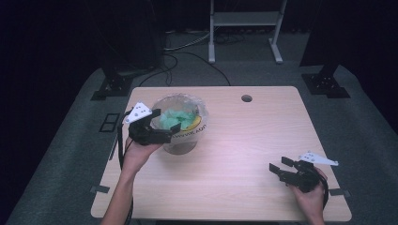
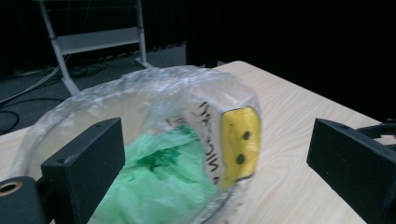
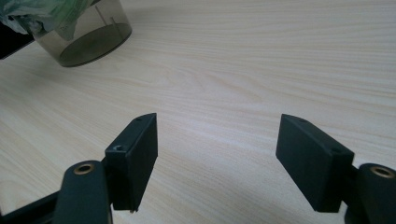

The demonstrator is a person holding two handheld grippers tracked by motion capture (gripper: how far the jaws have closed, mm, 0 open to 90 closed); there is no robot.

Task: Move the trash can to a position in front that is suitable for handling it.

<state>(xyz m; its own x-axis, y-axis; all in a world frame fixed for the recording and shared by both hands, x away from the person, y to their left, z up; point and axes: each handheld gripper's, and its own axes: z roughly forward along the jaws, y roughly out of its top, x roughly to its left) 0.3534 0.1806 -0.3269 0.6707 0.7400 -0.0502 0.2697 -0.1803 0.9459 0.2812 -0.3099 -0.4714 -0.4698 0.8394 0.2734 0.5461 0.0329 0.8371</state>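
A clear round container point(image 1: 180, 140) stands on the left half of the wooden table point(image 1: 244, 136). It is lined with a clear plastic bag point(image 2: 154, 93) holding crumpled green material point(image 2: 163, 177); a yellow smiley print point(image 2: 240, 144) shows on the bag's side. My left gripper point(image 1: 165, 122) is open at the container's near-left rim, its jaws spread wide either side of the bag's edge point(image 2: 217, 140). My right gripper point(image 1: 279, 163) rests low at the table's near right, open with only bare wood between its jaws point(image 3: 219, 128). The container's smoky base point(image 3: 88, 37) sits far off at upper left in the right gripper view.
A cable hole point(image 1: 246, 98) is in the table near its far edge. Behind the table stand a white metal frame point(image 1: 244, 21) and two black stand bases point(image 1: 112, 86) point(image 1: 326, 84), with cables on the grey floor.
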